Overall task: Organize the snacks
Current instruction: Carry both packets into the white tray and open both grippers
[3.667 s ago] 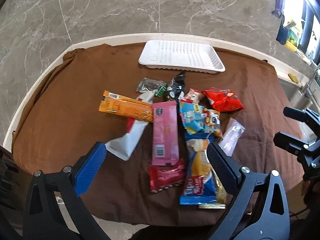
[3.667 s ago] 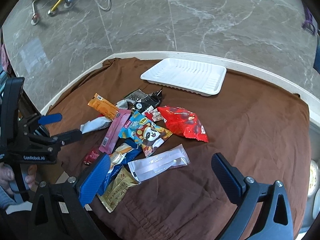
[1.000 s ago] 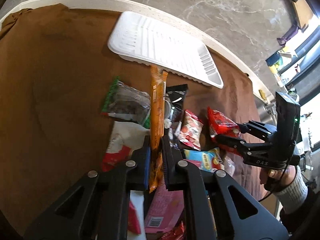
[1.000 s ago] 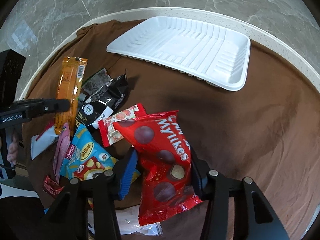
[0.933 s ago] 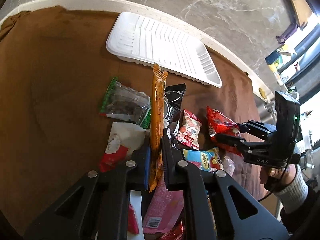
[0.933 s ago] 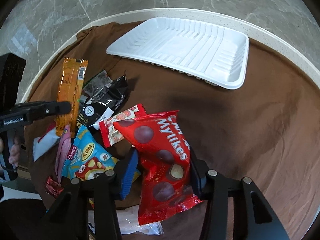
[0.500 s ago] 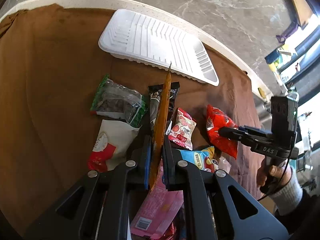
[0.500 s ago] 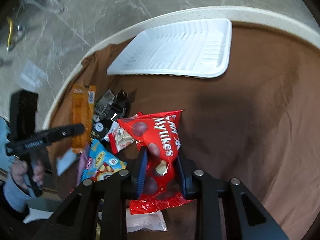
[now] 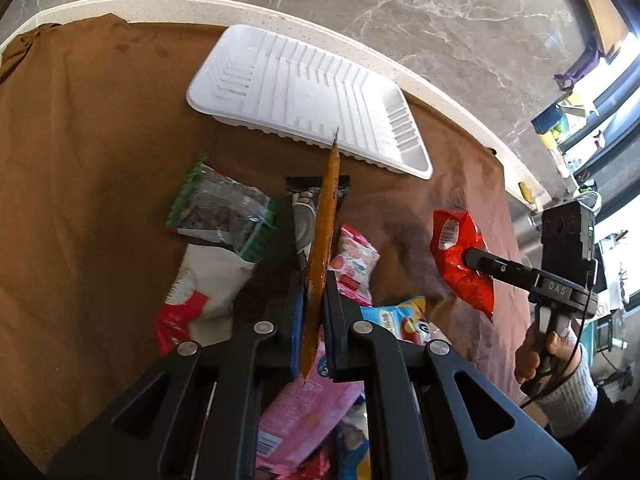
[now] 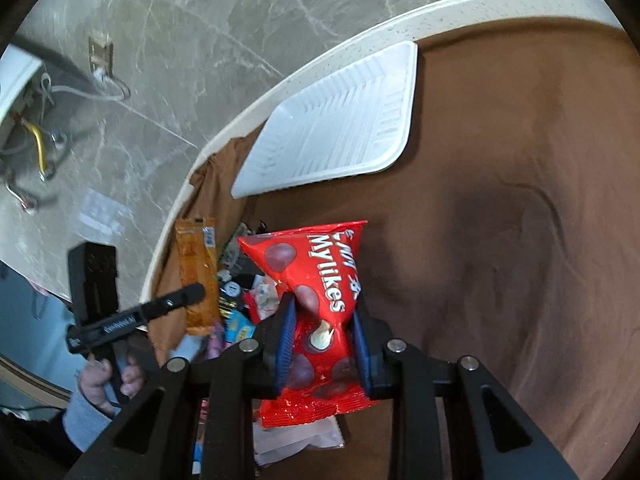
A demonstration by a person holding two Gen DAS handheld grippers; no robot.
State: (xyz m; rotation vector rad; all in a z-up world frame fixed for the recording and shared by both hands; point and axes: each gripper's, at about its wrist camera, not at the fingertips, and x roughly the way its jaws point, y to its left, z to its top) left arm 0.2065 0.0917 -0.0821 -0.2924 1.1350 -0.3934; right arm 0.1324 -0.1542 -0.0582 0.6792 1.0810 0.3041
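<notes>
Brown cloth [image 9: 88,152] covers our round, cream-rimmed table [image 9: 280,16], with grey marble floor beyond its edge. On the far side lies a ribbed white plastic tray [image 9: 304,96], holding nothing, and bare cloth lies around it and to its right in the right wrist view; the snack pile crowds the near side. Our left gripper [image 9: 316,300] is clenched on a long orange snack bar wrapper [image 9: 326,216], held edge-on above the pile, its long axis running from the jaws toward the tray and its tip reaching the tray's near rim in the left wrist view. Our right gripper [image 10: 320,320] has its jaws pressed on the lower half of a red Mylikes chocolate bag [image 10: 316,280], lifted off the cloth, its wide top pointing toward the tray.
</notes>
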